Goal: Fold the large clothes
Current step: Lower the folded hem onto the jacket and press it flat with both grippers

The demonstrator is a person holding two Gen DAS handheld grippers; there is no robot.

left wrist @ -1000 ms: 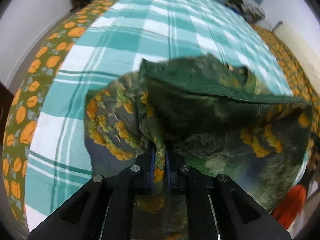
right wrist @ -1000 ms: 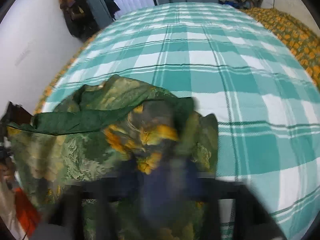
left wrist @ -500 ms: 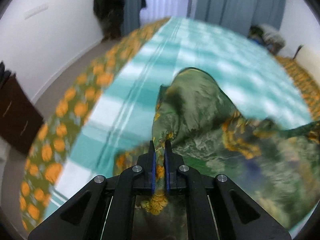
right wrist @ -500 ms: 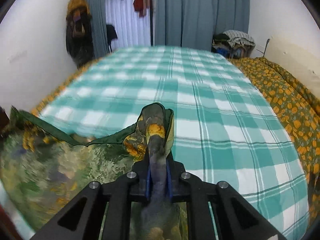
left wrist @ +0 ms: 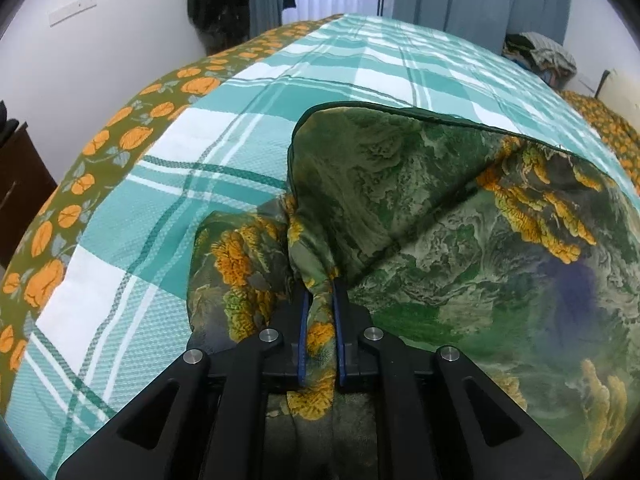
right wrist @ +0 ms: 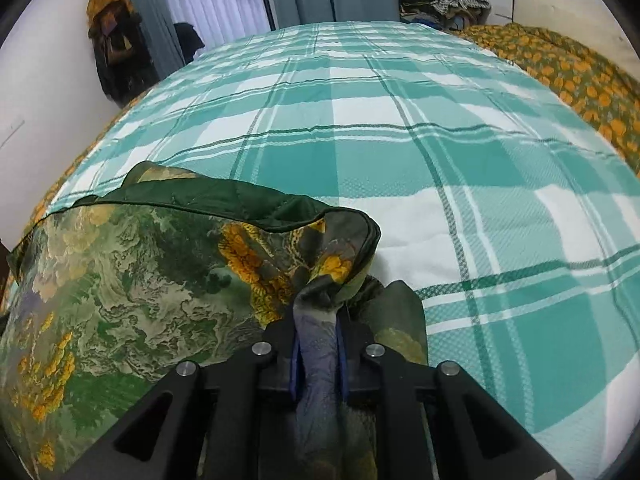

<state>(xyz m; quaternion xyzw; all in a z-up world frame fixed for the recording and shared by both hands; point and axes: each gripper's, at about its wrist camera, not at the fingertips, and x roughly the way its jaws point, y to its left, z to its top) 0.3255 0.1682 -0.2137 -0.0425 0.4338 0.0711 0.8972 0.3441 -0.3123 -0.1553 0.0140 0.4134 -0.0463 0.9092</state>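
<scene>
Left wrist view shows the left gripper (left wrist: 319, 300) clamped on a bunched edge of the green printed garment (left wrist: 460, 220), which billows ahead and rightward over the teal plaid bedspread (left wrist: 200, 152). The right gripper (right wrist: 316, 328) likewise pinches the garment (right wrist: 140, 280), which spreads leftward.

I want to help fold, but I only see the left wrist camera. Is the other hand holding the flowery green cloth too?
Observer: Yes, the right gripper has its jaws shut on a bunched corner of the green and orange printed cloth.
Operator: What's past it on that side?
Observer: Bare teal and white checked bedspread.
Operator: Anything further right?
Observer: An olive blanket with orange flowers.
</scene>
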